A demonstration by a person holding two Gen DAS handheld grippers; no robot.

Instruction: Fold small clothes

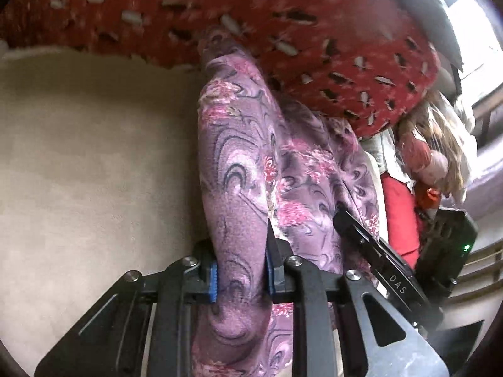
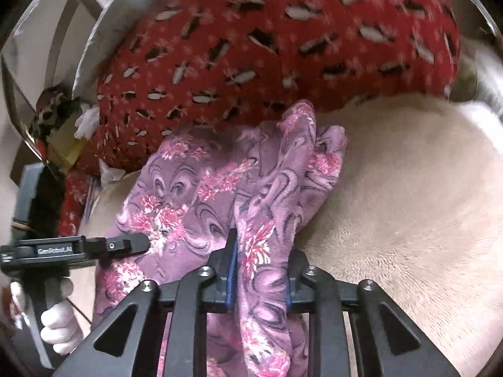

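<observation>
My left hand-held gripper [image 1: 240, 278] clamped on purple floral garment [image 1: 251, 163], my right hand-held gripper [image 2: 259, 278] clamped on same garment, cream blanket [image 2: 408, 204] underneath, red patterned pillow [image 2: 267, 47] behind

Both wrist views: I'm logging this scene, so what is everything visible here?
Garment: one, purple with pink flowers, bunched on the blanket, pinched by both grippers.
Blanket: one, cream, under the garment.
Red cloth: one, red with white and dark marks, behind the garment.
Clutter: several mixed items, beside the red cloth; unclear.
Left gripper: black with blue pads, shut on garment.
Right gripper: same, shut on garment.
Hand: one, white glove, holding the left gripper.
</observation>
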